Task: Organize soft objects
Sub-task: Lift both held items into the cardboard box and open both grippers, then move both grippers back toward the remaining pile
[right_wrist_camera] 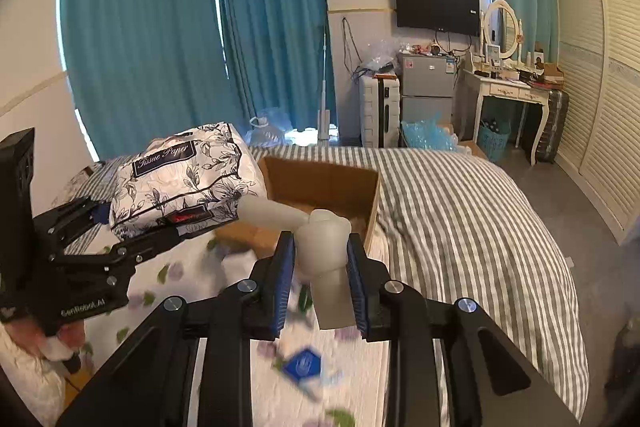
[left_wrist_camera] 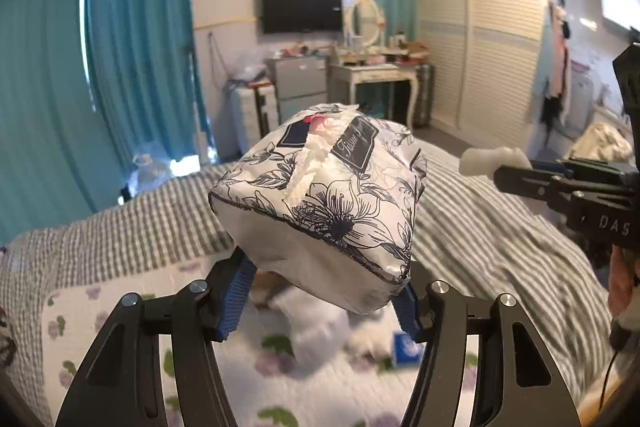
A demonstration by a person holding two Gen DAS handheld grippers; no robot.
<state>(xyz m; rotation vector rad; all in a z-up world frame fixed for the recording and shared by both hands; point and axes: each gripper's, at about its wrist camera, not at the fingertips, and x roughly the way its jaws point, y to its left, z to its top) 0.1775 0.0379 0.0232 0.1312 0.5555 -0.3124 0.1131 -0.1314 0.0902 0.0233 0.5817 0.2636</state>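
Observation:
My left gripper is shut on a soft tissue pack with a black-and-white flower print, held up above the bed. The pack and the left gripper also show at the left of the right wrist view. My right gripper is shut on a pale whitish soft piece shaped like a bent tube. That piece shows at the right of the left wrist view. An open cardboard box sits on the bed just beyond both grippers.
The bed has a grey striped cover and a floral quilt. A small blue packet and white soft items lie on the quilt. Fridge, dresser and wardrobe stand beyond the bed.

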